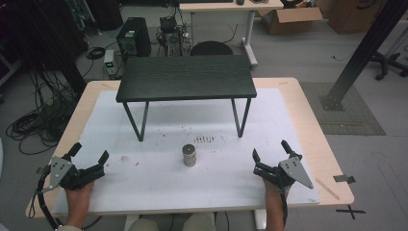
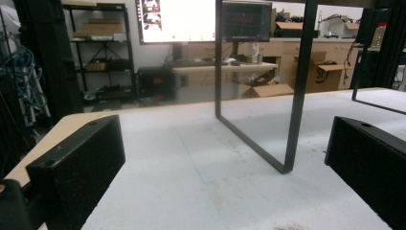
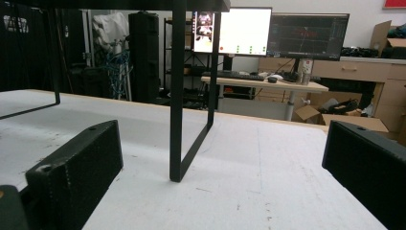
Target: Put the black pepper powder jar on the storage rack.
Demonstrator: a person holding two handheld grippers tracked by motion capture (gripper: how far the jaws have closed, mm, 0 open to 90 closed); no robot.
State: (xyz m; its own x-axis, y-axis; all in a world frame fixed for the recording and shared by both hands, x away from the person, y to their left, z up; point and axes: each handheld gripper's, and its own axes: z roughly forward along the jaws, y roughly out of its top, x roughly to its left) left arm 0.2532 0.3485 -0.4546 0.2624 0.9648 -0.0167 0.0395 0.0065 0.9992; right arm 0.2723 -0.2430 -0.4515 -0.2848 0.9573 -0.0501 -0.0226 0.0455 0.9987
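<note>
Your little can (image 1: 189, 155) near the middle of the table looks like dull grey metal, and it stands on a white mat (image 1: 159, 187) that looks matt, a bit rough and smudged with dirt. The mat lies on a pale wooden table (image 1: 315, 134) with a smooth edge, and toward the far edge stands a small black shelf (image 1: 186, 77) with a dark wood-grain top and thin, matt black metal legs. Your left gripper (image 1: 90, 156) and your right gripper (image 1: 270, 153) look like black plastic with rough, grainy pads (image 2: 76, 165), and each has a flat grey metal plate on top.
</note>
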